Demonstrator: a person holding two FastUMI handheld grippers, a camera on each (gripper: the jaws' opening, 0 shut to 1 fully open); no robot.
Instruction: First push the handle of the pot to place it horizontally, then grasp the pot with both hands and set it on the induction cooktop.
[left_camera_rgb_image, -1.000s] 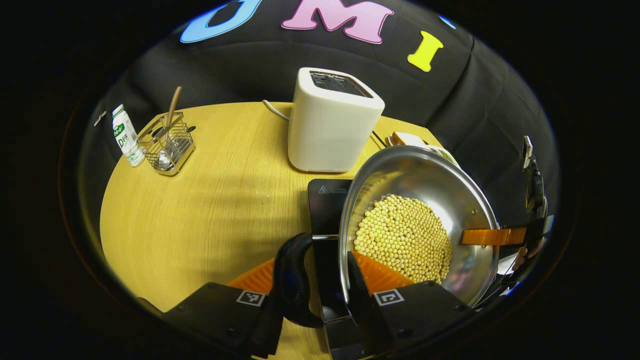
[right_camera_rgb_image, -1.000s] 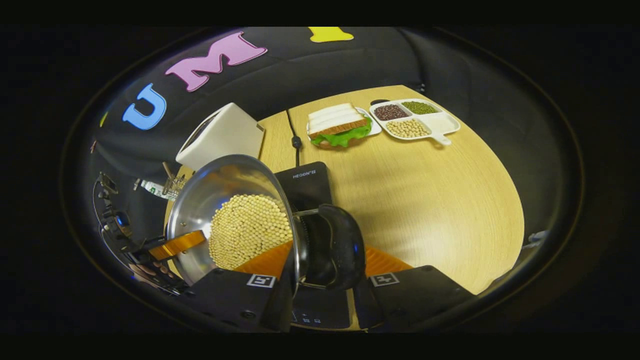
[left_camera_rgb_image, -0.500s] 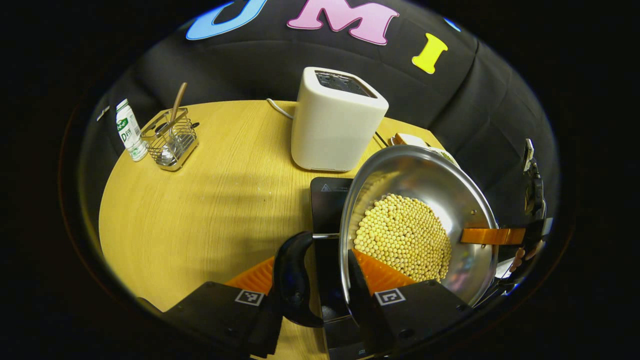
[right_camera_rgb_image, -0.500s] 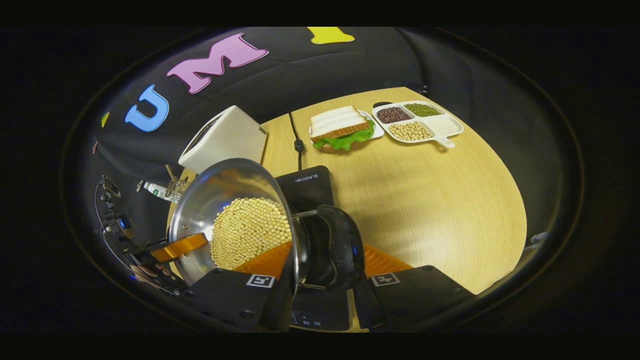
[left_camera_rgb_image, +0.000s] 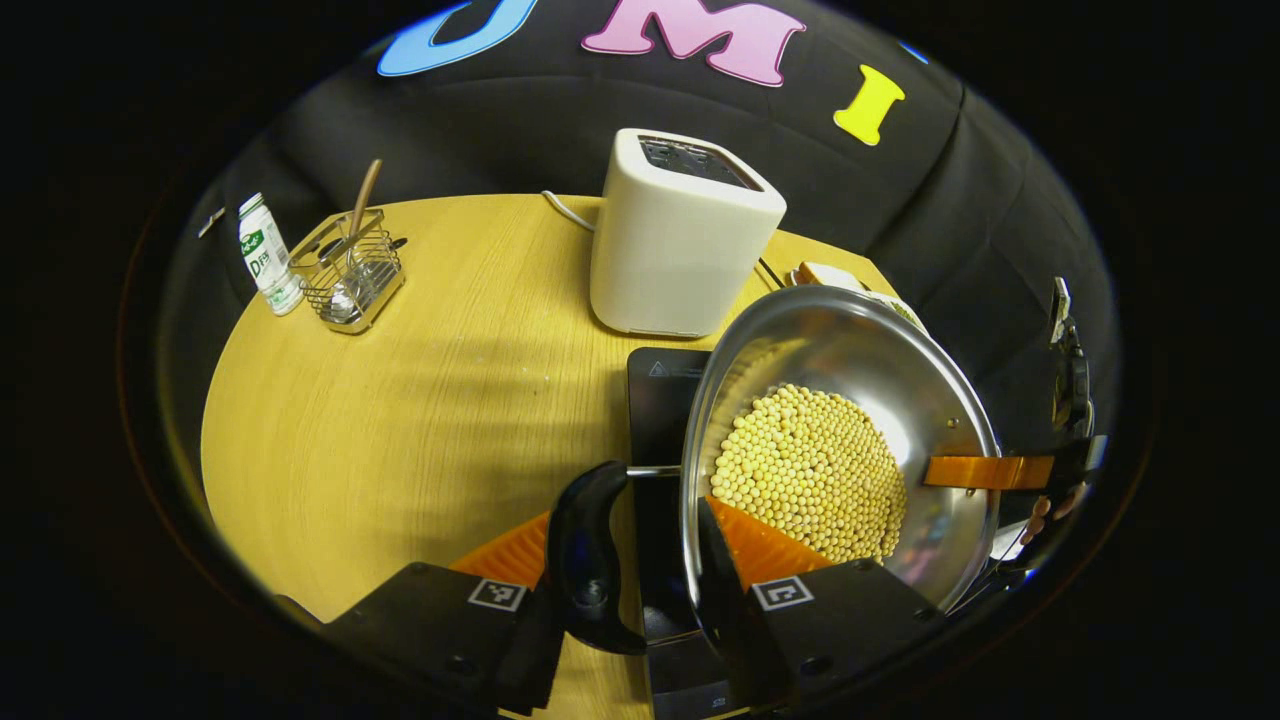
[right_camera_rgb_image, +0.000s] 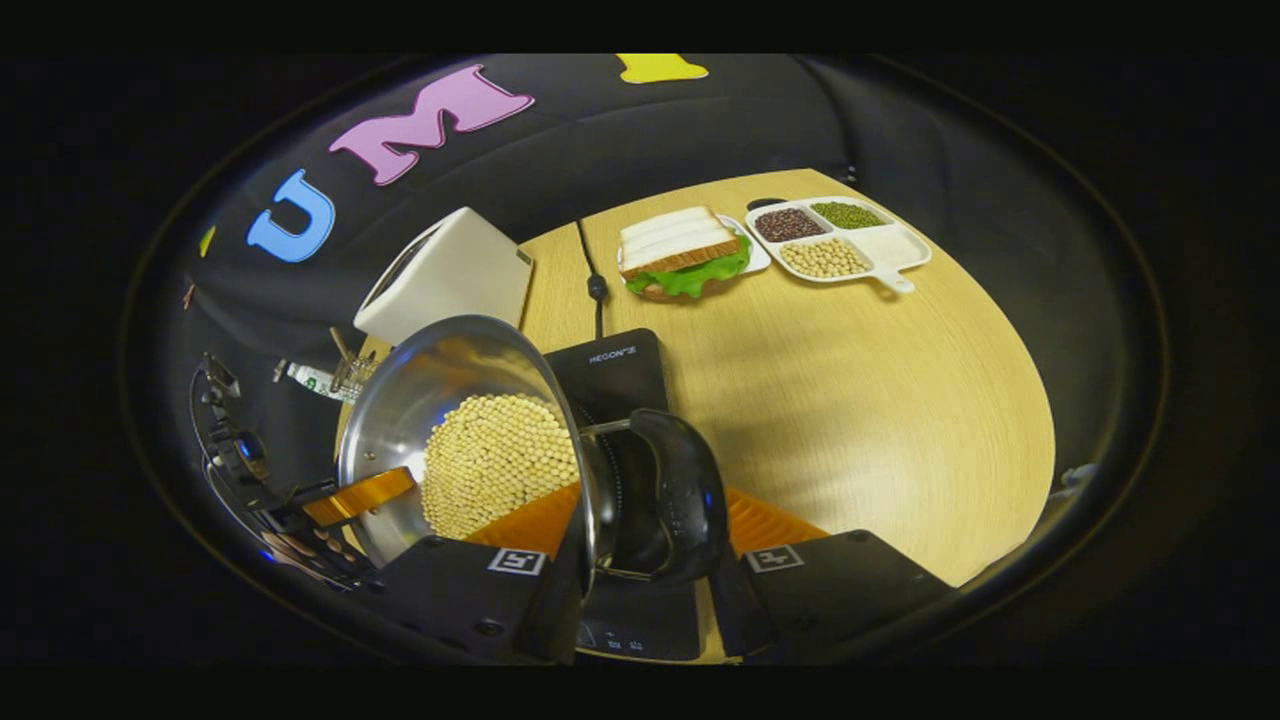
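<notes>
Steel pot (left_camera_rgb_image: 930, 400), two black handles (left_camera_rgb_image: 588, 555).

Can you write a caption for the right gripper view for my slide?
Right gripper holds a bean-filled pot over the cooktop.

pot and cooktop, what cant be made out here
- Left gripper view: the pot covers most of the induction cooktop; contact between them cannot be told.
- Right gripper view: the cooktop's panel marks are too small; the left gripper is partly cut off by the pot's rim.
</notes>
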